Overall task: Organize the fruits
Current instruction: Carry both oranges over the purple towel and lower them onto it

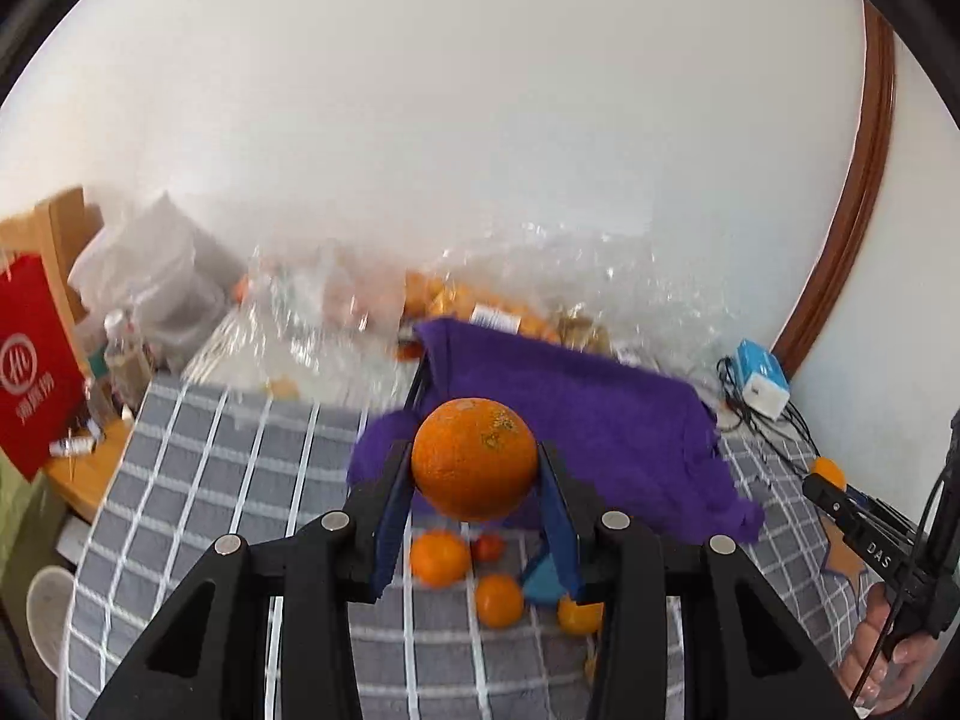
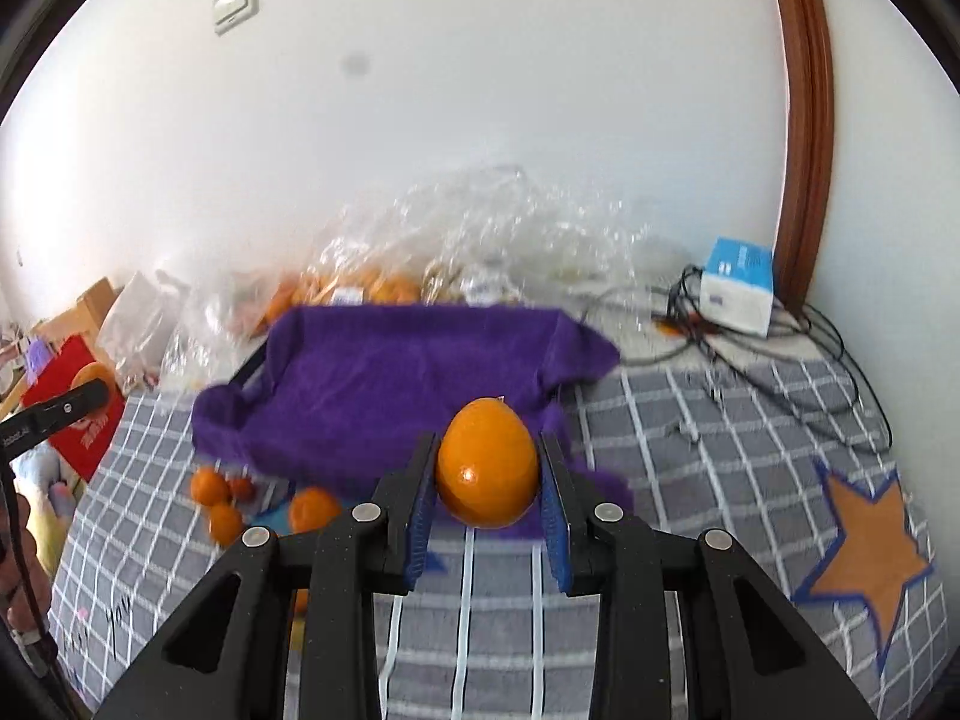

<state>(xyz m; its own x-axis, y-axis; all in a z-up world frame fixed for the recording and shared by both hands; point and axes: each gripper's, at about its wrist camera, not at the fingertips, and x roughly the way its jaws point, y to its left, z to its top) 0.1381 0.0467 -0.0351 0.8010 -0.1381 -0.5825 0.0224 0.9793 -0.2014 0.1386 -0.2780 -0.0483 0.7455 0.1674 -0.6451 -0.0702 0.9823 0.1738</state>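
We work over a grey checked cloth (image 2: 690, 420) that covers the whole surface. At 12 o'clock of both grippers sits a tray draped in a purple towel (image 2: 390, 372), which we judge to be the destination; no fruit shows on the towel, so sorting appears to be at an early stage. Behind the tray, at the wall, lies a clear plastic bag (image 2: 480, 222) with more orange fruit inside.

Progress, as judged from the frames:
- Two fruits are lifted clear of the cloth, one per gripper, neither yet deposited.
- A cluster of loose small oranges (image 1: 474, 570) remains on the cloth, below the left gripper's fruit at its 6 o'clock, just in front of the tray's near edge.

Grip state:
- The left gripper (image 1: 474, 474) is clamped on a large orange (image 1: 474, 459). The blue pads press its flanks at 9 and 3 o'clock; most of the fruit bulges above and ahead of the tips.
- The right gripper (image 2: 487, 480) is clamped on a smaller glossy orange (image 2: 487, 462), seated between the pads in the same way, over the towel's near edge.
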